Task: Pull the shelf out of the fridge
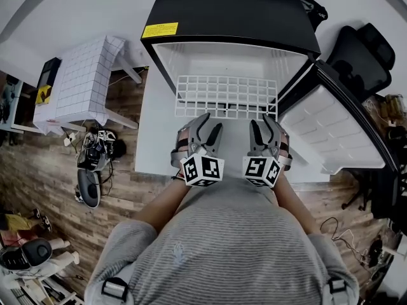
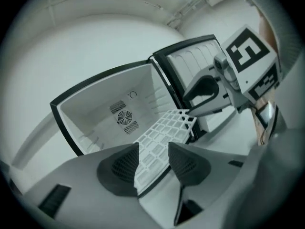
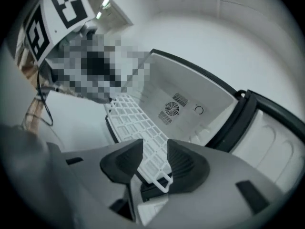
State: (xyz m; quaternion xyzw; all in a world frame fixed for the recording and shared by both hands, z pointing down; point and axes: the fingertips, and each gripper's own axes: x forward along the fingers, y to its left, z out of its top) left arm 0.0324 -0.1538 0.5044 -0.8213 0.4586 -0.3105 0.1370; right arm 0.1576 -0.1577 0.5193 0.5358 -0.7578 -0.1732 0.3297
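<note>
A small black fridge (image 1: pixel 235 11) is seen standing on a white bench (image 1: pixel 152 145), and its door (image 1: pixel 331 129) is swung open toward the right of the head view. The white grid shelf (image 1: pixel 226 95) is found partly out of the fridge: its rear part lies inside the white interior, while its front part juts past the opening and over the bench. The left tool (image 1: pixel 210 126) is held at the left part of the shelf's front edge and the right tool (image 1: pixel 262 123) at its right front corner. The marker cubes (image 1: pixel 202 169) are turned toward the person's grey striped top (image 1: pixel 222 246). In the left gripper view the jaws are spread, the grid is seen running between the pads, and no pad is seen pressing on it. In the right gripper view the jaws are likewise spread, with the shelf's corner and its small hooked tab (image 3: pixel 163 182) lying between them. A round fan grille (image 2: pixel 125 118) is shown on the fridge's back wall. A wooden floor (image 1: pixel 38 170) is seen below the bench.
</note>
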